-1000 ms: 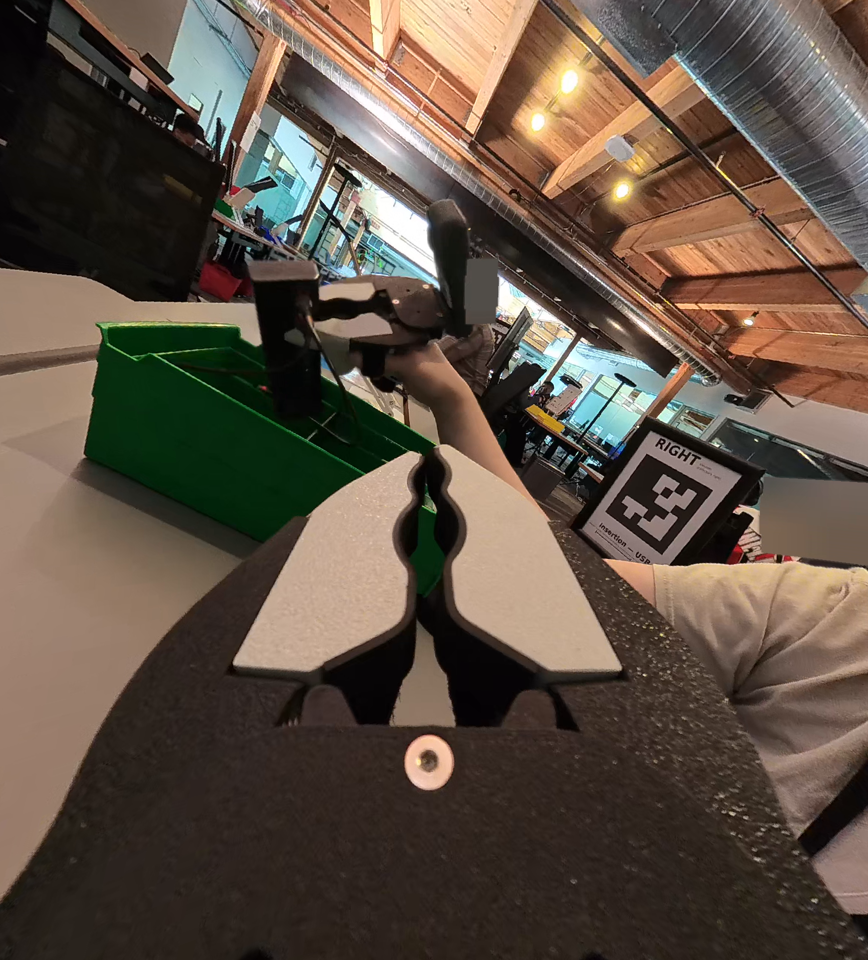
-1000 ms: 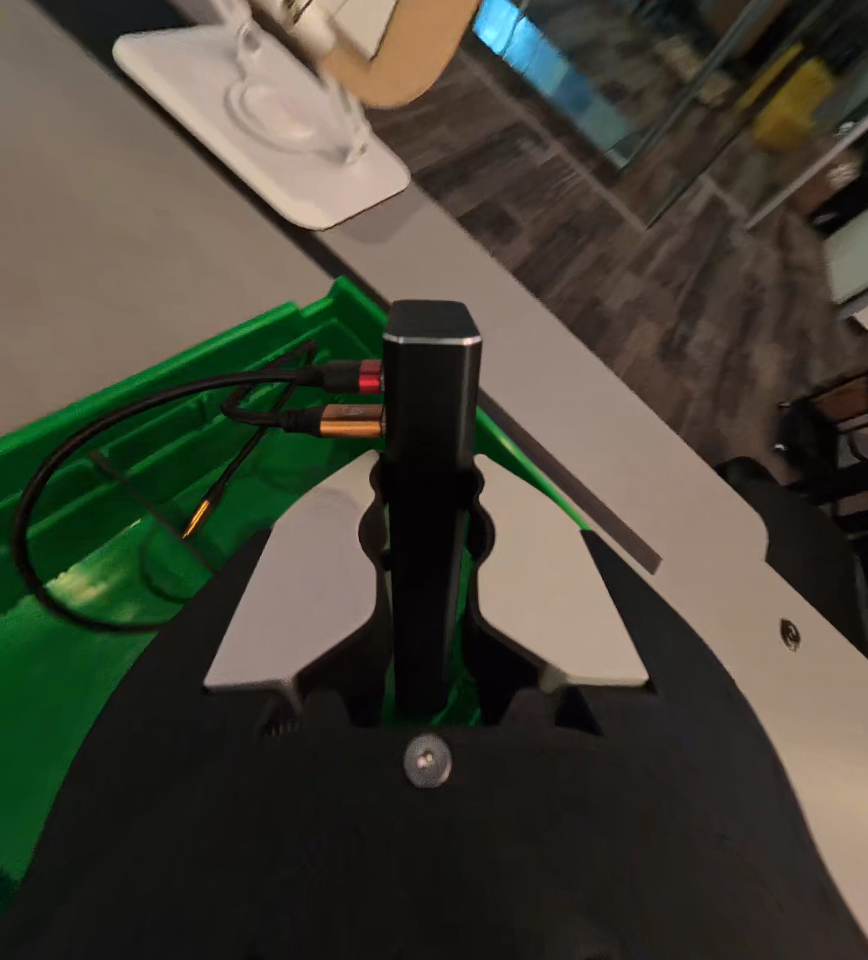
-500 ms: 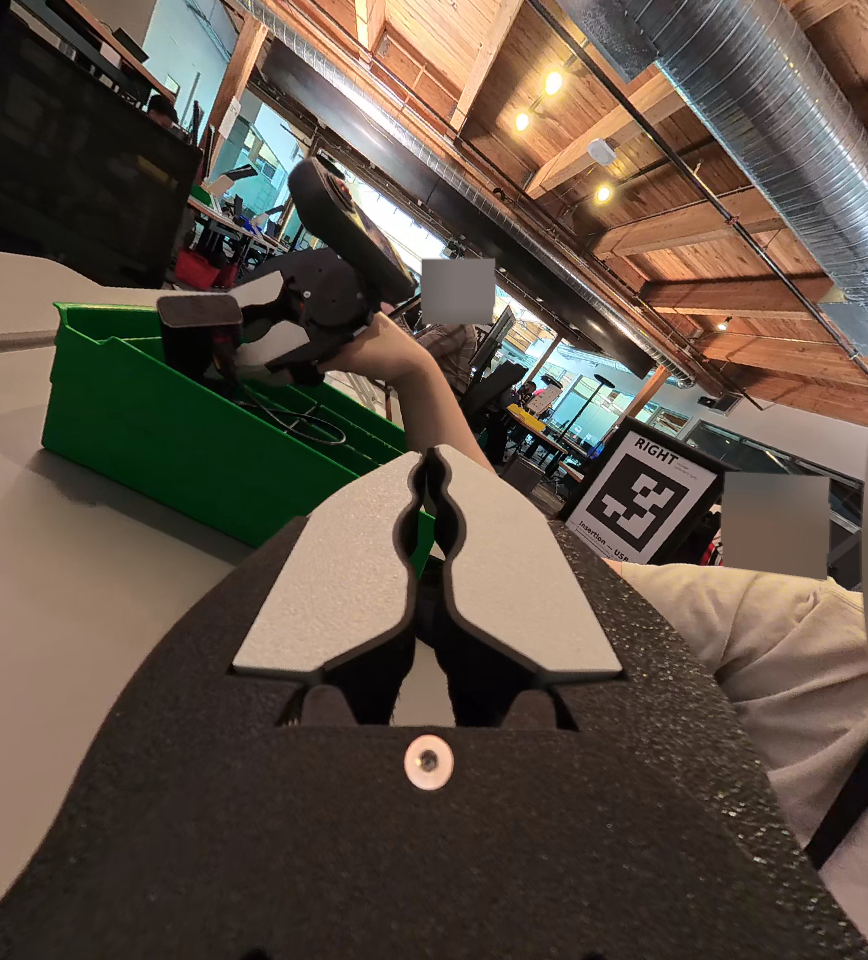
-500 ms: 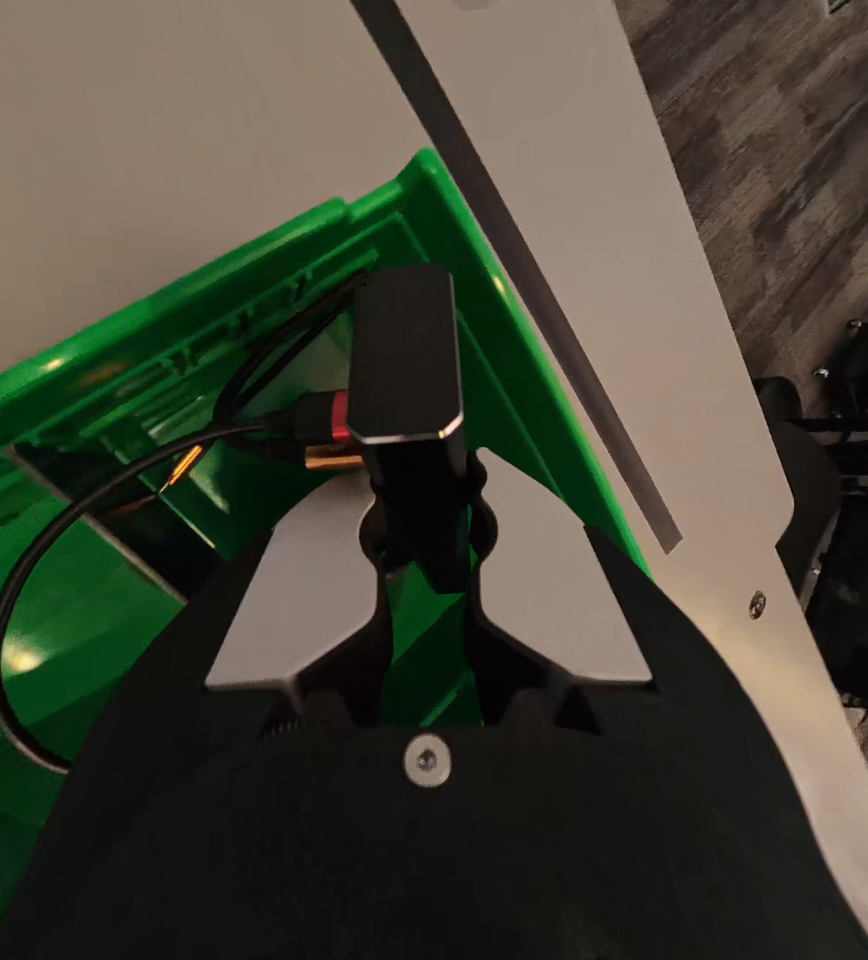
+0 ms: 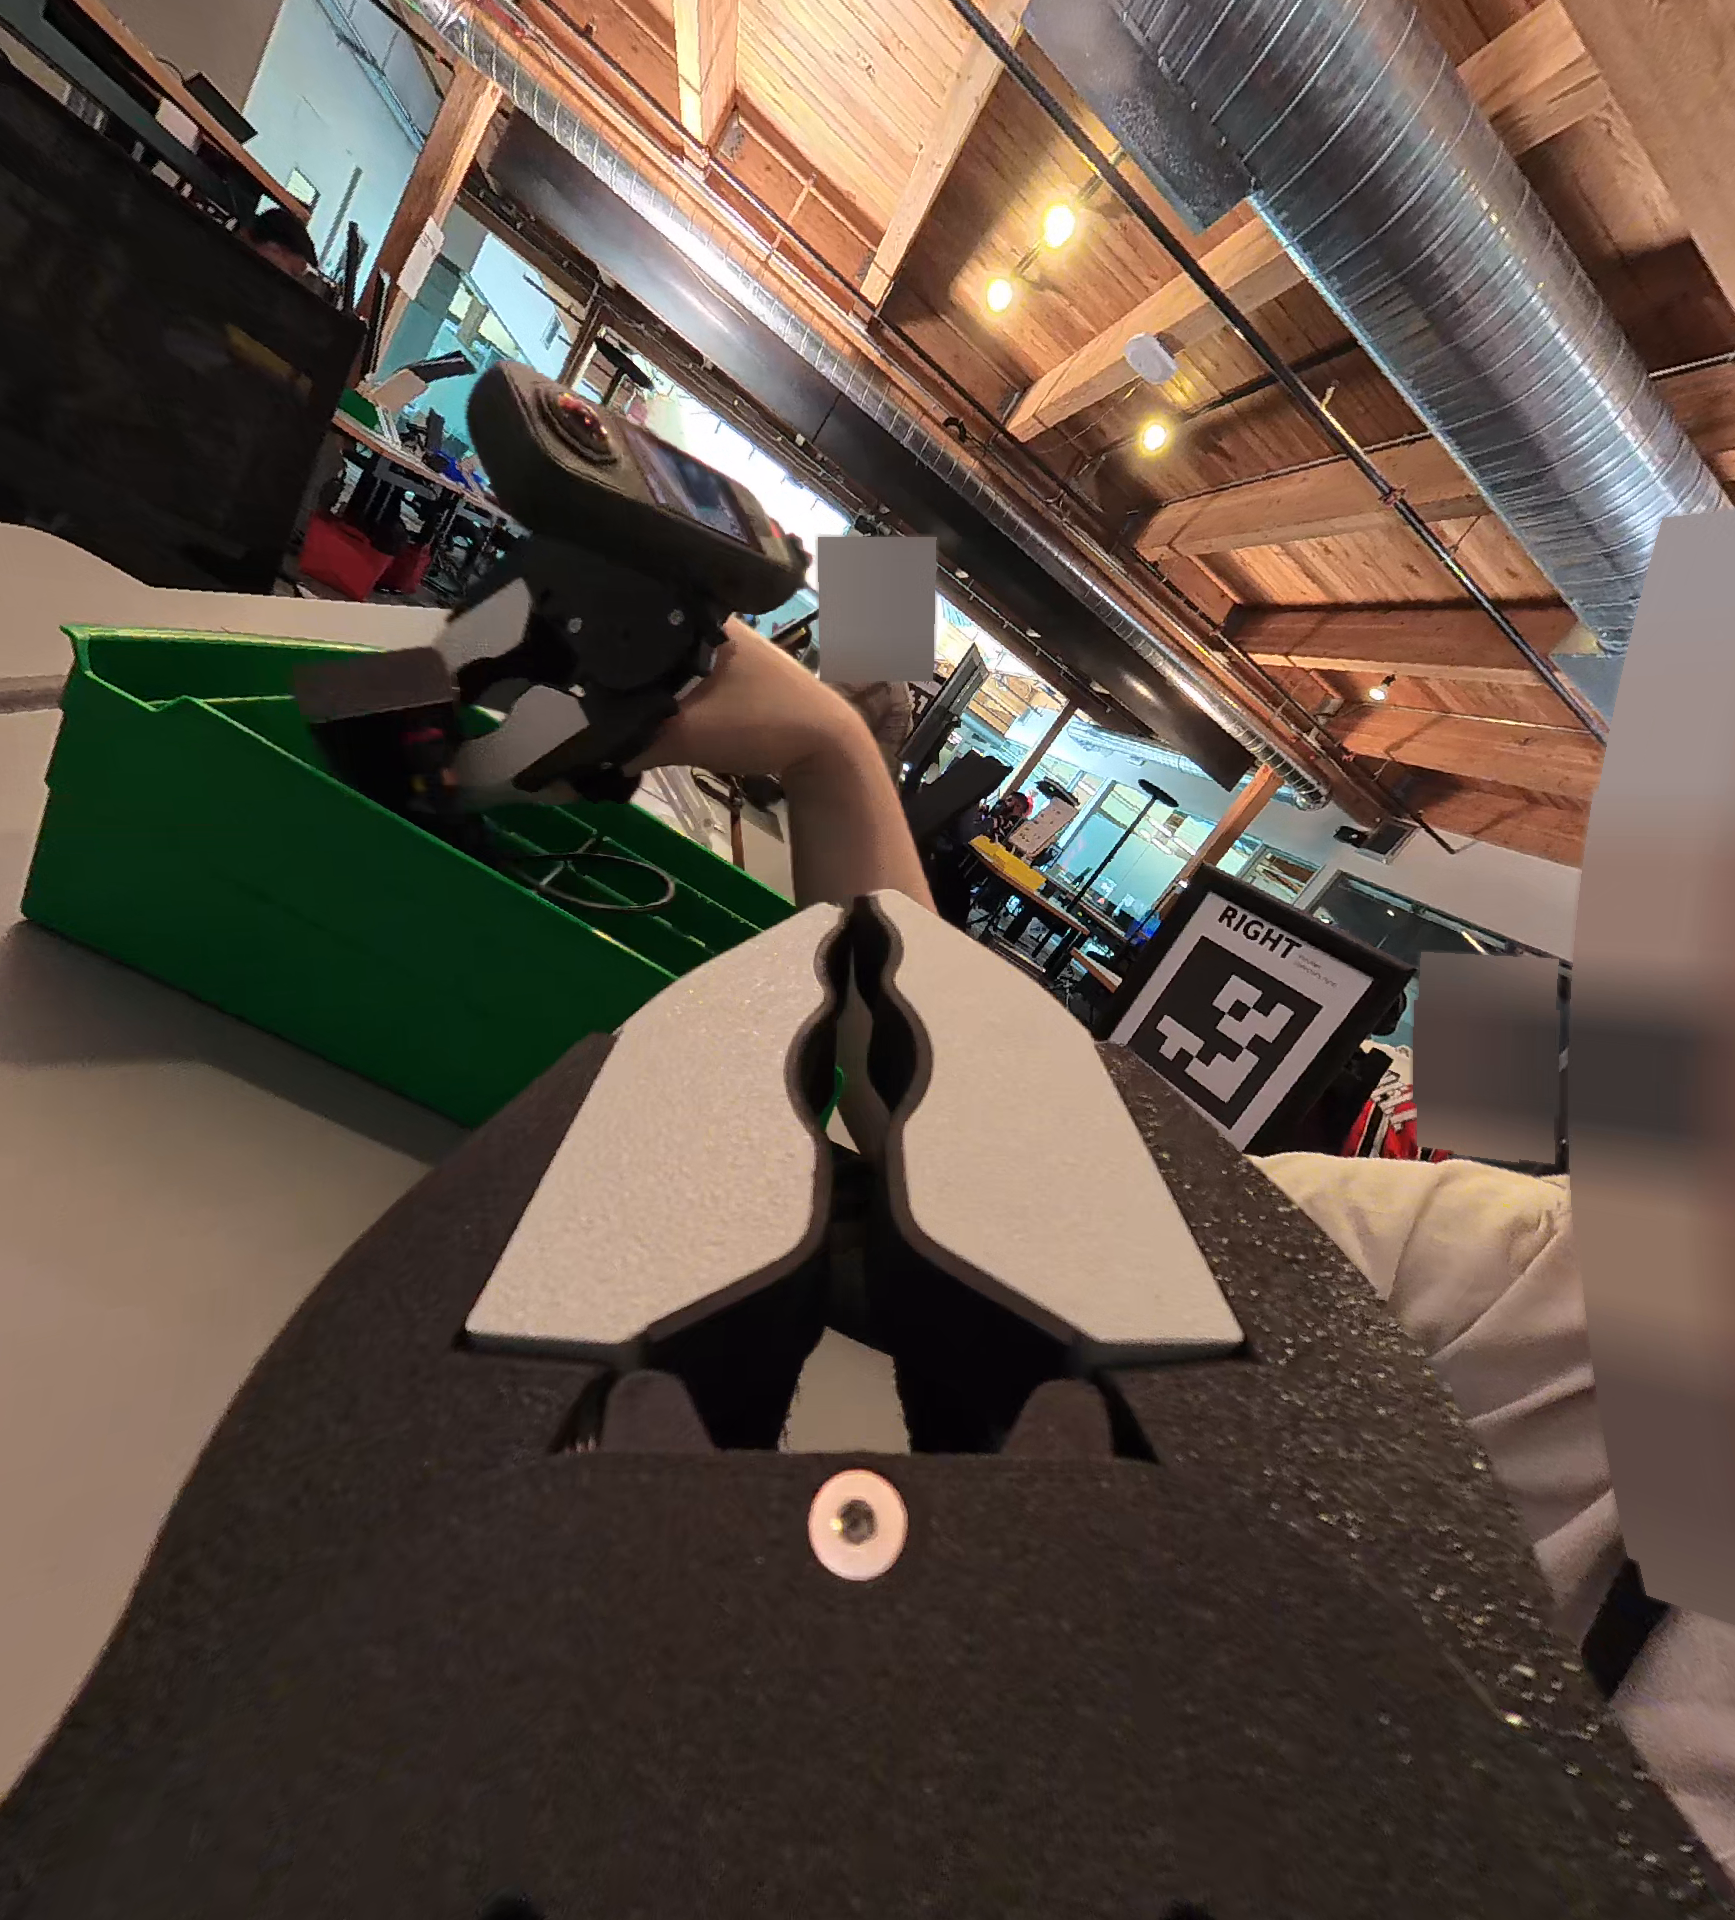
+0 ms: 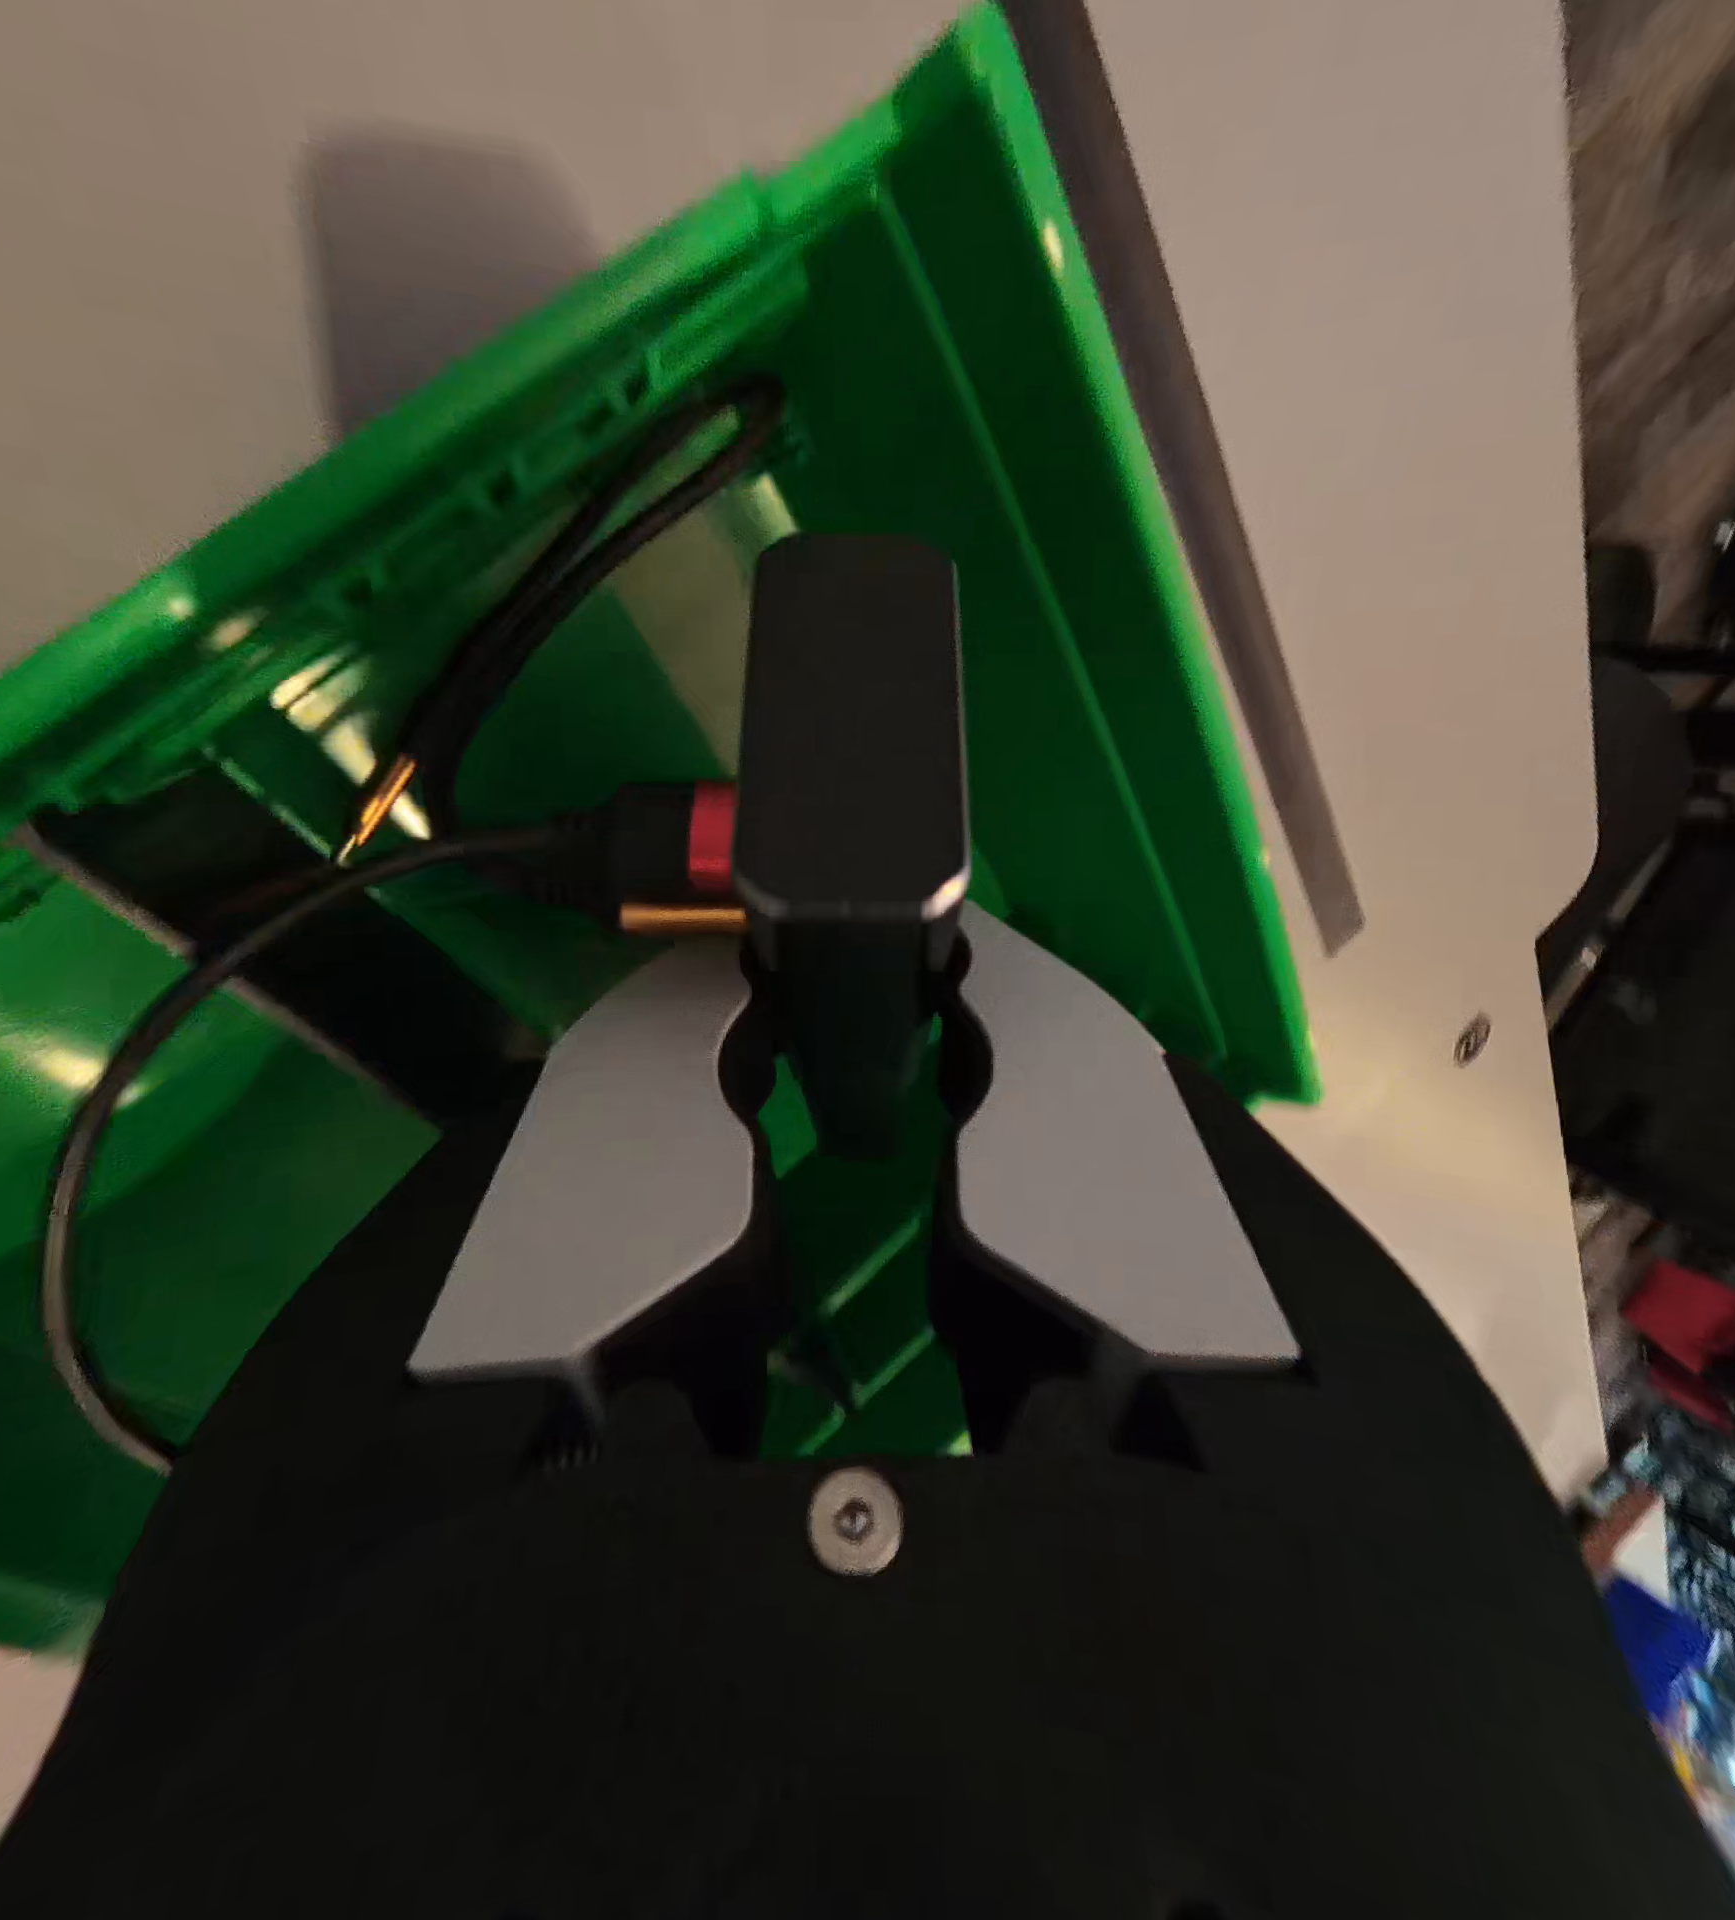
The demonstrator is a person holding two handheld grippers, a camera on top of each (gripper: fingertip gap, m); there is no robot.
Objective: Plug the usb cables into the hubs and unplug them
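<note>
My right gripper (image 6: pixel 847 997) is shut on the lower end of a dark grey USB hub (image 6: pixel 847 748), held tilted over the green bin (image 6: pixel 1050 520). Two cables are plugged into the hub's left side: one with a red collar (image 6: pixel 709 842) and one with a gold collar (image 6: pixel 681 917). Their black cable (image 6: pixel 115 1039) loops down into the bin. A loose gold-tipped plug end (image 6: pixel 380 805) hangs near the bin divider. My left gripper (image 5: pixel 858 935) is shut and empty, low over the table in front of the bin (image 5: pixel 323 935). From there the right gripper (image 5: pixel 447 727) shows dipped into the bin.
The bin stands on a grey-white table (image 6: pixel 219 208), whose edge and a grey strip (image 6: pixel 1227 582) lie to the right. A framed black-and-white marker sign (image 5: pixel 1247 1018) stands behind my left gripper. A person's forearm (image 5: pixel 801 748) and light sleeve (image 5: pixel 1445 1278) are to its right. Tip to tip, the grippers are about 30 centimetres apart.
My right gripper has tipped forward and down into the bin with the hub. The hub now sticks farther out of the fingers. The left gripper has stayed shut and nearly still.
</note>
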